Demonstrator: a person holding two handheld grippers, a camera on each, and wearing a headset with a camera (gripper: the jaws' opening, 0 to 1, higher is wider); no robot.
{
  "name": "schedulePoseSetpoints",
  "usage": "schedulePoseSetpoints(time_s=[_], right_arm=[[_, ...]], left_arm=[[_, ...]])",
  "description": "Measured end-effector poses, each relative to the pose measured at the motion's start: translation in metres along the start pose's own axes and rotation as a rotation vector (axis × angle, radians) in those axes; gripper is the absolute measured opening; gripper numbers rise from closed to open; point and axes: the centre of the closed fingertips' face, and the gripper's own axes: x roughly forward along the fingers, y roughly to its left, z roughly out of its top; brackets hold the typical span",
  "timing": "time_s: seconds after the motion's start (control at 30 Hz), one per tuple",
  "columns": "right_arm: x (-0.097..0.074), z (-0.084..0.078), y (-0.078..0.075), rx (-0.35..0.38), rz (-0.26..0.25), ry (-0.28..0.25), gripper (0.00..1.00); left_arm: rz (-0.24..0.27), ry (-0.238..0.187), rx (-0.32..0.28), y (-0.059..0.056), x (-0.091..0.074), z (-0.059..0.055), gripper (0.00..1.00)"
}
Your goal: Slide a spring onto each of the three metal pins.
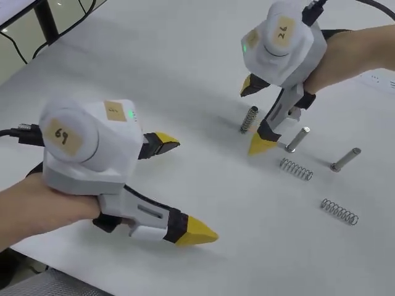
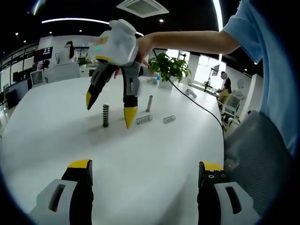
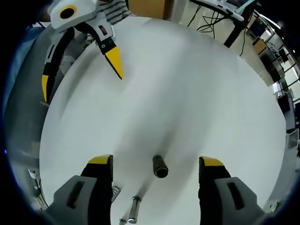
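The right claw (image 1: 255, 115) hangs spread wide over an upright pin (image 1: 252, 110) wearing a spring (image 1: 248, 122). The left claw (image 1: 183, 188) gapes too, well apart.

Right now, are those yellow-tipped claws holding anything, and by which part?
Nothing is held. The left gripper and right gripper are both open; the spring-covered pin stands between the right one's jaws, untouched.
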Motion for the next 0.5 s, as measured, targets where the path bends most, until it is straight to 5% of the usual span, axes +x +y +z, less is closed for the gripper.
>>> schedulePoseSetpoints(time_s=[0.5], right_arm=[[-0.022,0.002,0.007,0.140,-0.075,-0.156,0.86]], left_arm=[[0.002,-0.015,0.005,0.000,-0.003,0.007,0.91]])
